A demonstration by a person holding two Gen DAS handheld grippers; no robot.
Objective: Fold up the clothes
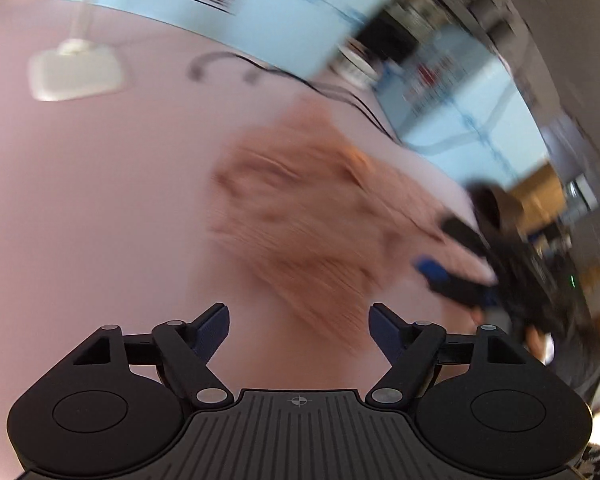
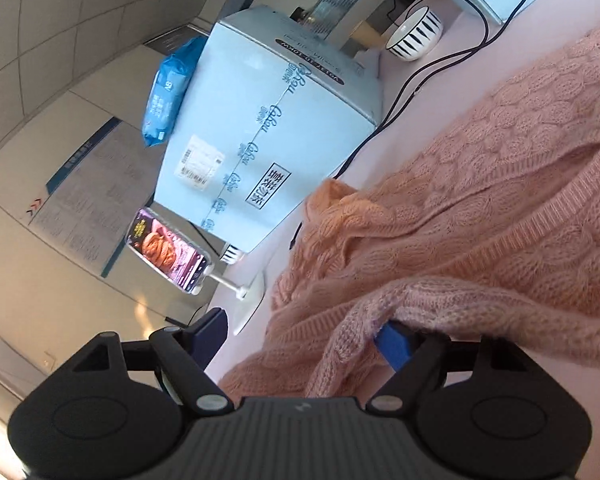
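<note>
A peach cable-knit sweater [image 2: 480, 200] lies crumpled on a pale pink table [image 2: 420, 92]. In the left wrist view the sweater [image 1: 308, 216] is motion-blurred, ahead and a little right of my left gripper [image 1: 299, 320], which is open and empty above the table. My right gripper [image 2: 300, 332] is open with its jaws wide apart; a fold of the sweater drapes over its right finger [image 2: 396, 344]. The right gripper also shows in the left wrist view [image 1: 452, 272], at the sweater's right edge.
Light blue cardboard boxes [image 2: 268, 128] stand along the table's far side, with black cables [image 2: 420, 80] running past them. A phone on a white stand [image 2: 168, 252], a striped bowl [image 2: 416, 36] and a blue wipes pack [image 2: 168, 92] are nearby.
</note>
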